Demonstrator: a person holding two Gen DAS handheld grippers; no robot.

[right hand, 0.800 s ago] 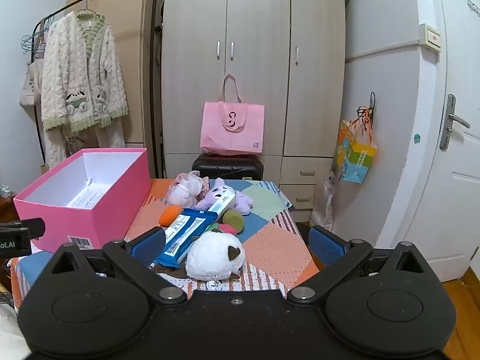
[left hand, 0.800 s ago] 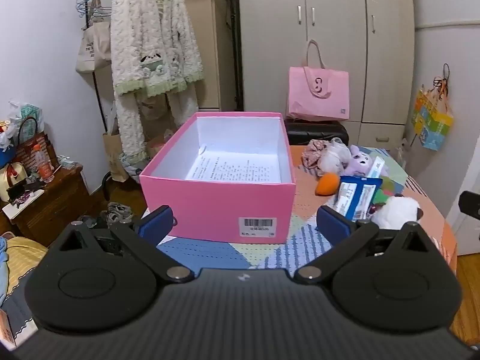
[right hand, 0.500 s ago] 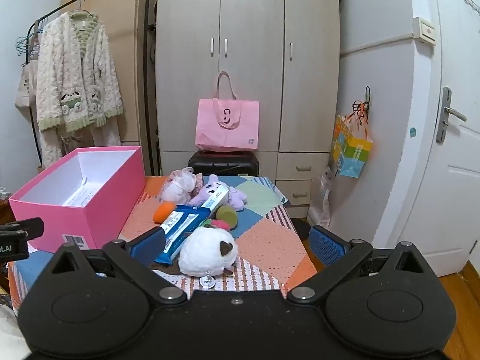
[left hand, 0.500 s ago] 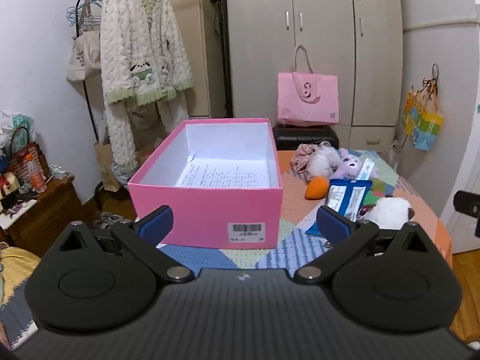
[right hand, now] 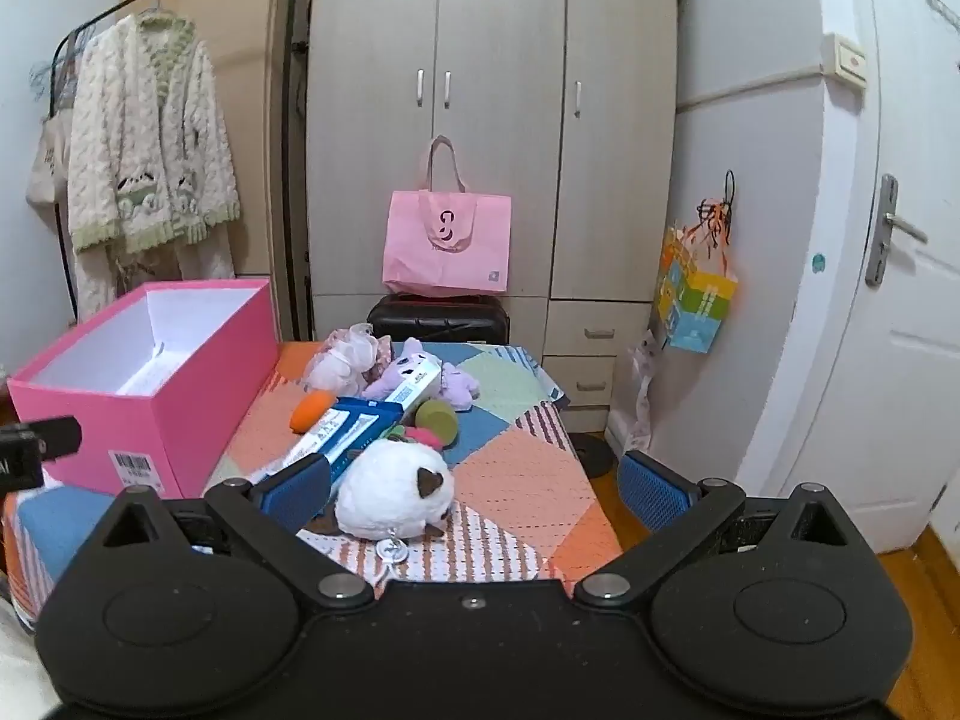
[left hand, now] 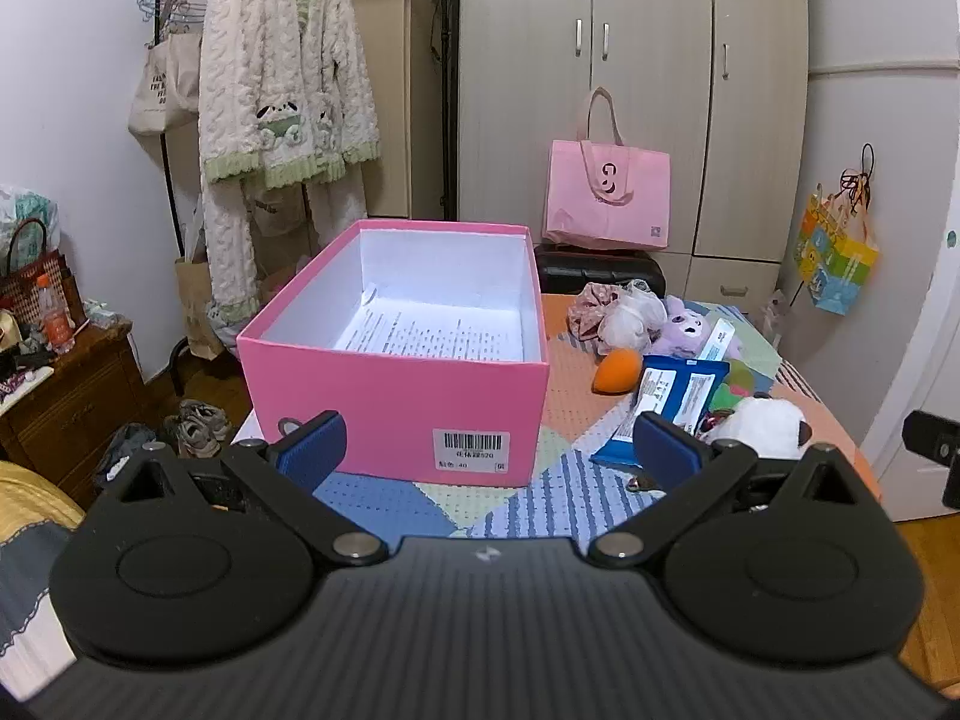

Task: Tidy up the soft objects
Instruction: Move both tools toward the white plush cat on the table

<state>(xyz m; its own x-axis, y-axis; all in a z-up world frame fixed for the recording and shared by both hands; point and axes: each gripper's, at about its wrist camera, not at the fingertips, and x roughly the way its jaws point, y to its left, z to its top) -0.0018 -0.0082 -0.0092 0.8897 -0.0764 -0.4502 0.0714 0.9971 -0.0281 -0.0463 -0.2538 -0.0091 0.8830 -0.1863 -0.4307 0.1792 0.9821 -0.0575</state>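
Nothing sorted yet — pink box [left hand: 396, 396] on the table [right hand: 516, 480] holds only a printed sheet. Soft toys lie heaped beside it, white plush [right hand: 393, 495] nearest. Left hand-held gripper [left hand: 486, 450] and right hand-held gripper [right hand: 474, 489] both wide, empty — all toys left.

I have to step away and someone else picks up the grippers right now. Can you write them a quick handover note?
Left gripper: open, empty, facing the pink box.
Right gripper: open, empty, near the white plush.
Box holds only a printed sheet.
Purple plush, pale plush and orange sponge lie on the patchwork cover.
Done: nothing packed. Left: move the soft things into the box.
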